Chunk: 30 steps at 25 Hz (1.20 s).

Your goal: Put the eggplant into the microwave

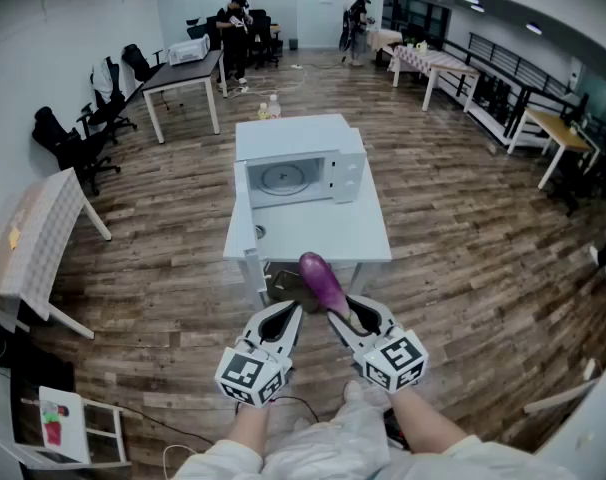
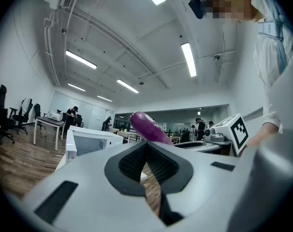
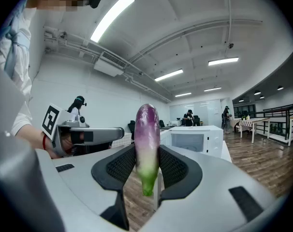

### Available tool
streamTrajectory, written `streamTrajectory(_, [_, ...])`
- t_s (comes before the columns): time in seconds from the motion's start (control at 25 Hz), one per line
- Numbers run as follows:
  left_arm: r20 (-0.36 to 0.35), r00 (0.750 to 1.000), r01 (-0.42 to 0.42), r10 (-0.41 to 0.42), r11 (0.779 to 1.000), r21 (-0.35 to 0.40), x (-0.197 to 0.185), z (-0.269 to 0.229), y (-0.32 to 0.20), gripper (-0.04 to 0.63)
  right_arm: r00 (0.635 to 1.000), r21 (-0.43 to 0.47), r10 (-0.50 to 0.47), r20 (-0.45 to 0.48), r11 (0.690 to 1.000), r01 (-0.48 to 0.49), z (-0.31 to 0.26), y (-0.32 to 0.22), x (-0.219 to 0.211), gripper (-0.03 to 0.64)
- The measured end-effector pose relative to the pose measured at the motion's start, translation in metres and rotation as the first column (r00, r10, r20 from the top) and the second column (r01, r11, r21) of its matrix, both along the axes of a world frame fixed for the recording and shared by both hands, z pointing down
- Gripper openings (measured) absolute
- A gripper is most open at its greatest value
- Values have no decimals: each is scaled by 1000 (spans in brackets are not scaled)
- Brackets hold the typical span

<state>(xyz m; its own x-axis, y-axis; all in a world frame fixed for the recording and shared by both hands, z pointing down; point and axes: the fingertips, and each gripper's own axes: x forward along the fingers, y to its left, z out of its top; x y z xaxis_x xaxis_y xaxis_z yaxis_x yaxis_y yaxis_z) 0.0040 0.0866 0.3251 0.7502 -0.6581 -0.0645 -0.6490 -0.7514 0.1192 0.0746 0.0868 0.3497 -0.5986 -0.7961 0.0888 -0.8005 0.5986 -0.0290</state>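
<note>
- Right gripper (image 1: 339, 318) clamps the eggplant (image 1: 321, 276) near its green end, short of the open microwave (image 1: 349, 173)
- Left gripper (image 1: 295, 311) closed, empty
- Best approach: keep the purple tip level, aimed mid-opening

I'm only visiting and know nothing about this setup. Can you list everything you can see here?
eggplant: one, purple with a green end, upright between the right gripper's jaws
microwave: one, white, door open, on the table ahead
table: one, white, under the microwave
office chairs: several, black, along the left wall
people: several, dark clothes, far end of the room
left gripper: one, pale grey, jaws together, empty
right gripper: one, pale grey, clamped on the eggplant
</note>
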Motion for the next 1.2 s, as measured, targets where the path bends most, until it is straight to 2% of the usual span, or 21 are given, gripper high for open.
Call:
streamTrajectory(0.72, [-5,1000,-10,10,1000,-6,-3,-2,0,2,1000,-3,-21,9,1000,21,-3,-2,-4,169])
streamTrajectory(0.96, [1,1000,-14,14,1000,-12,0,-2,-1,2,1000,7,3,-29,1000,-2,-5,-2,-1,169])
streamTrajectory(1.2, [4,1000,-18,18,1000,-14,2,1,-4,2,1000,13,1,8,1000,-1,-10,-5,2,169])
